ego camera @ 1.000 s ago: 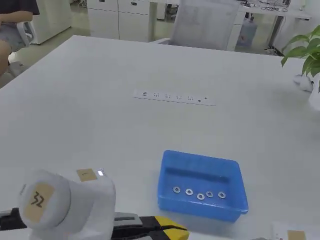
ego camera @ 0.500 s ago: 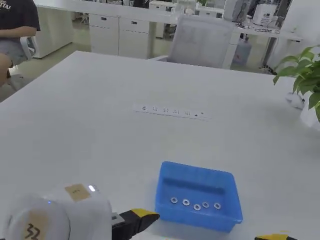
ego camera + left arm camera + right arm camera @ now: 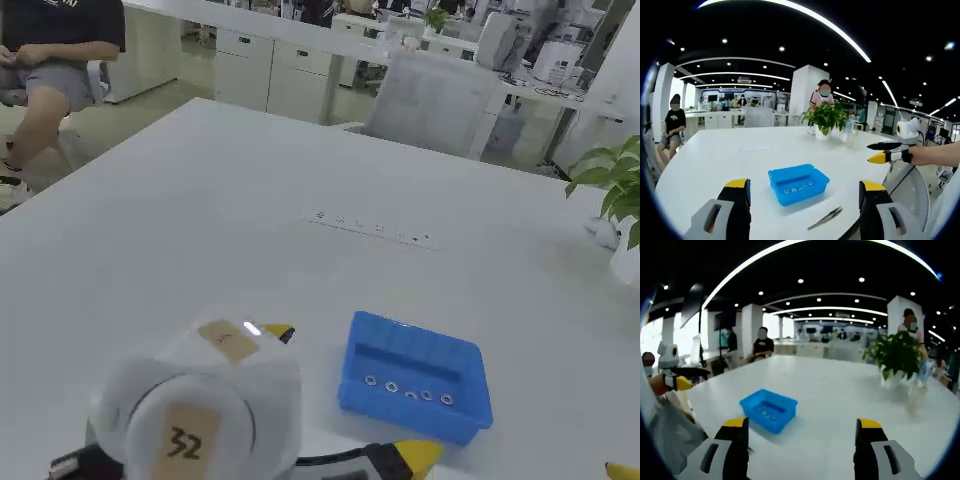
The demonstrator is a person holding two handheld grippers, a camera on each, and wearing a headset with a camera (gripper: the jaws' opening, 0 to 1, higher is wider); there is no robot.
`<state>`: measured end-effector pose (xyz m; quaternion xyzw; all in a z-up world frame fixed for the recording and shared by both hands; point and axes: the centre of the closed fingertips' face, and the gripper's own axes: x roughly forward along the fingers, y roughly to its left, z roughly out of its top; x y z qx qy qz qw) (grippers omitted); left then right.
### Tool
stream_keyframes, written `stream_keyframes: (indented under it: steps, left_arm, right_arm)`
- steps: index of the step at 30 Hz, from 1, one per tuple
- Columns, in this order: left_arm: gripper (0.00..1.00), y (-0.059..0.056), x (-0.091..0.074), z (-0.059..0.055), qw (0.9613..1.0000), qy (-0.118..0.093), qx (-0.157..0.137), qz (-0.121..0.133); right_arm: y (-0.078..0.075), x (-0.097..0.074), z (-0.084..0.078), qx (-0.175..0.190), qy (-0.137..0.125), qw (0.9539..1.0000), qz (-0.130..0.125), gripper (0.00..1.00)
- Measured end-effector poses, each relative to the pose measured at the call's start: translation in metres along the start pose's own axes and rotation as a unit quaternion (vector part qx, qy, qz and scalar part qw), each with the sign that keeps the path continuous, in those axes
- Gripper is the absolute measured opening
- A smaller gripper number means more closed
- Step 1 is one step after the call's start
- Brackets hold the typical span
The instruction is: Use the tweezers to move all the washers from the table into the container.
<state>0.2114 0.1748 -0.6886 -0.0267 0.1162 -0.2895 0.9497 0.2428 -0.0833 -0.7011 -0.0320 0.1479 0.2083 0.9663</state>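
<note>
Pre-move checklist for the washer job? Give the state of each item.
1. Tweezers located: ok, lying on the table, held by neither gripper.
2. Left gripper free: ok, jaws open and empty.
3. Right gripper free: ok, jaws open and empty.
4. Blue container upright: ok, standing on the table.
5. Washers all moved: cannot tell; five lie in the container.

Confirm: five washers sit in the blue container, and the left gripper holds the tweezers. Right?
Wrong on the tweezers: the left gripper view shows them lying on the table beside the blue container, with the left gripper open and empty. The five washers do sit in the blue container.
</note>
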Motion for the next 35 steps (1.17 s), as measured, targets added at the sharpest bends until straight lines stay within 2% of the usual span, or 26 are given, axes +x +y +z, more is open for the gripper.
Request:
stream_keyframes:
  steps: [2,4,6,10,11,13,14,16,18,20,21,22,24,26,27,30,33,35]
  left_arm:
    - [0.95,0.002,-0.005,0.005,0.9998,-0.015,0.002,0.013]
    - [0.97,0.003,-0.006,0.005,0.9996,-0.016,0.005,0.021]
    - [0.98,0.006,-0.005,0.005,0.9993,-0.009,0.008,0.035]
    - [0.99,0.004,0.000,0.012,0.9984,-0.015,0.008,0.054]
    - [0.99,0.004,0.001,0.013,0.9981,-0.017,0.008,0.059]
    - [0.99,0.005,0.005,0.014,0.9969,-0.025,-0.002,0.075]
    - [0.99,0.005,0.009,0.014,0.9961,-0.030,-0.016,0.081]
    - [0.99,0.006,0.014,0.012,0.9936,-0.042,-0.035,0.099]
    - [0.99,0.004,0.019,0.009,0.9925,-0.042,-0.044,0.106]
    - [0.99,0.002,0.021,0.008,0.9915,-0.041,-0.045,0.115]
    - [0.99,0.002,0.021,0.007,0.9901,-0.045,-0.041,0.126]
    - [0.99,0.002,0.022,0.007,0.9895,-0.048,-0.040,0.130]
    - [0.99,0.003,0.022,0.003,0.9877,-0.051,-0.053,0.138]
    - [0.99,0.004,0.024,0.001,0.9875,-0.047,-0.052,0.141]
    - [0.99,0.008,0.024,-0.001,0.9871,-0.037,-0.040,0.150]
    - [0.99,0.014,0.026,-0.002,0.9865,-0.037,-0.031,0.157]
    - [0.99,0.026,0.024,-0.010,0.9853,-0.026,-0.026,0.167]
    - [0.99,0.028,0.023,-0.014,0.9856,-0.015,-0.024,0.167]
  right_arm:
    - [0.000,-0.003,0.008,-0.007,-0.011,0.9999,-0.001,0.90]
    - [0.001,-0.004,0.009,-0.015,-0.013,0.9998,0.001,0.94]
    - [0.002,-0.002,0.009,-0.022,-0.016,0.9996,0.006,0.98]
    - [-0.011,0.011,0.001,-0.023,-0.023,0.9993,0.016,0.99]
    - [-0.019,0.018,-0.003,-0.020,-0.024,0.9993,0.023,0.99]
    - [-0.019,0.023,-0.003,-0.009,-0.028,0.9984,0.048,0.99]
    - [-0.021,0.024,-0.002,-0.014,-0.032,0.9976,0.059,0.99]
    - [-0.026,0.021,0.001,-0.023,-0.041,0.9964,0.071,0.99]
    - [-0.032,0.016,0.002,-0.019,-0.050,0.9955,0.078,0.99]
    - [-0.039,0.013,0.005,-0.009,-0.063,0.9949,0.078,0.99]
    - [-0.041,0.010,0.009,-0.008,-0.078,0.9932,0.085,0.99]
    - [-0.042,0.009,0.009,-0.008,-0.079,0.9934,0.082,0.99]
    - [-0.041,0.005,0.013,0.002,-0.090,0.9923,0.085,0.99]
    - [-0.038,0.003,0.015,-0.005,-0.098,0.9915,0.086,0.99]
    - [-0.036,0.001,0.015,-0.012,-0.101,0.9916,0.080,0.99]
    - [-0.034,-0.001,0.017,-0.020,-0.114,0.9905,0.075,0.99]
    - [-0.034,0.001,0.016,-0.015,-0.112,0.9910,0.071,0.99]
    - [-0.033,0.001,0.015,-0.023,-0.111,0.9909,0.072,0.99]
